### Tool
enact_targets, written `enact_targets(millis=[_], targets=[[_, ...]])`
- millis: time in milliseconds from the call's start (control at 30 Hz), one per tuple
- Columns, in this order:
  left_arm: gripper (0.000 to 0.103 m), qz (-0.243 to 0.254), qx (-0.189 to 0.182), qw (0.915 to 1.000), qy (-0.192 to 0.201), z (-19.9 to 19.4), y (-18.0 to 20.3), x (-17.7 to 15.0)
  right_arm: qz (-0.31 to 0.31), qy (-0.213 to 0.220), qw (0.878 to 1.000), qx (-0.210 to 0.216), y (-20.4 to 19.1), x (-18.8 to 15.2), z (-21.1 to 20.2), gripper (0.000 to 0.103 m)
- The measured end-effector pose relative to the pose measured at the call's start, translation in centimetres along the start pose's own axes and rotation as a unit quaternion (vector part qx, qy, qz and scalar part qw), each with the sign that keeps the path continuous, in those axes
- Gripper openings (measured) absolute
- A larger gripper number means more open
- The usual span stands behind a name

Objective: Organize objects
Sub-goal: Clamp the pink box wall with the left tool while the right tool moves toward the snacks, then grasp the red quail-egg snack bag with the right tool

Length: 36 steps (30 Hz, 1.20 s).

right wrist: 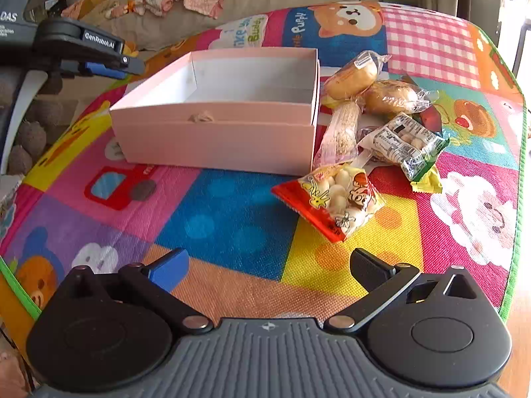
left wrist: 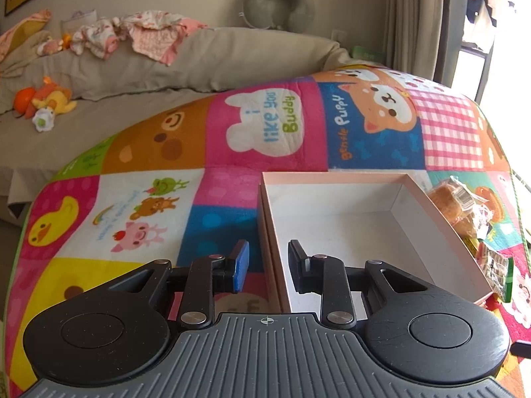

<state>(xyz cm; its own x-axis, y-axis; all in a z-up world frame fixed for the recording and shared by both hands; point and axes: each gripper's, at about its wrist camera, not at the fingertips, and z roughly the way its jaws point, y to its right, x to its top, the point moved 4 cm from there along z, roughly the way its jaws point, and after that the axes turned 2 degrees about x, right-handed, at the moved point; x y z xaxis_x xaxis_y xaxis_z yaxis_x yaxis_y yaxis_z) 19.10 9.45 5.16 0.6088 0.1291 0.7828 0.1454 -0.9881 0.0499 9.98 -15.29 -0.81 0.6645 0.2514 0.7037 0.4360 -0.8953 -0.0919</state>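
An open pink box [right wrist: 215, 136] with a white empty inside sits on a colourful cartoon mat; it also shows in the left wrist view [left wrist: 441, 229]. My left gripper [left wrist: 268, 265] is partly open, its fingers straddling the box's left wall without touching it. It shows from the side in the right wrist view [right wrist: 109, 66]. A pile of wrapped snacks lies right of the box: two bread rolls [right wrist: 351, 76], a long cereal bar [right wrist: 341, 132], a green-edged packet [right wrist: 405, 142] and a red bag of white candies [right wrist: 335, 199]. My right gripper [right wrist: 268, 270] is wide open and empty, hovering before the red bag.
The mat [right wrist: 232, 219] covers a low table with edges at the right and front. A beige bed [left wrist: 99, 116] with a plush toy [left wrist: 49, 99], crumpled clothes [left wrist: 132, 33] and a grey neck pillow [left wrist: 278, 3] lies behind. A curtain and window stand at the far right.
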Motion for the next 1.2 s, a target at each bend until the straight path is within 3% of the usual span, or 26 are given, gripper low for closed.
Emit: enact_targets(millis=[167, 333, 433, 500, 567, 633, 767, 933, 1133, 1200], targets=[[0.030, -0.028, -0.006, 0.9990, -0.033, 3.3, -0.4, 0.2, 0.019, 0.092, 0.995, 0.010, 1.8, 3.8, -3.5, 0.103], [0.029, -0.041, -0.010, 0.9982, -0.042, 5.8, -0.3, -0.6, 0.001, 0.151, 0.988, -0.042, 3.6, 6.0, -5.1, 0.103], [0.028, -0.033, 0.010, 0.9994, -0.005, 5.8, -0.1, -0.7, 0.000, 0.150, 0.987, -0.058, 4.7, 6.3, -4.4, 0.103], [0.019, -0.030, 0.017, 0.9993, 0.015, 5.7, 0.0, -0.3, 0.006, 0.146, 0.988, -0.059, 5.2, 6.2, -3.8, 0.103], [0.014, -0.029, 0.006, 0.9995, 0.011, 5.9, 0.4, -0.3, 0.009, 0.139, 0.988, -0.059, 5.4, 6.2, -2.9, 0.103], [0.014, -0.015, 0.010, 0.9998, 0.005, 6.1, 0.7, -0.5, 0.012, 0.130, 0.990, -0.055, 5.4, 6.0, -2.0, 0.103], [0.014, -0.039, -0.007, 0.9992, 0.010, 6.4, 0.0, -0.5, 0.022, 0.097, 0.994, -0.040, 5.1, 5.4, 0.1, 0.103], [0.014, -0.051, -0.034, 0.9979, 0.022, 7.0, -0.8, -0.5, -0.008, 0.091, 0.995, -0.045, 4.2, 5.7, 1.0, 0.103], [0.015, -0.058, -0.027, 0.9972, 0.038, 6.9, -1.6, -0.5, -0.031, 0.089, 0.995, -0.037, 3.3, 6.8, 2.1, 0.088], [0.015, -0.060, -0.033, 0.9969, 0.038, 7.0, -1.7, -0.5, -0.039, 0.105, 0.994, -0.015, 3.6, 7.5, 1.2, 0.086]])
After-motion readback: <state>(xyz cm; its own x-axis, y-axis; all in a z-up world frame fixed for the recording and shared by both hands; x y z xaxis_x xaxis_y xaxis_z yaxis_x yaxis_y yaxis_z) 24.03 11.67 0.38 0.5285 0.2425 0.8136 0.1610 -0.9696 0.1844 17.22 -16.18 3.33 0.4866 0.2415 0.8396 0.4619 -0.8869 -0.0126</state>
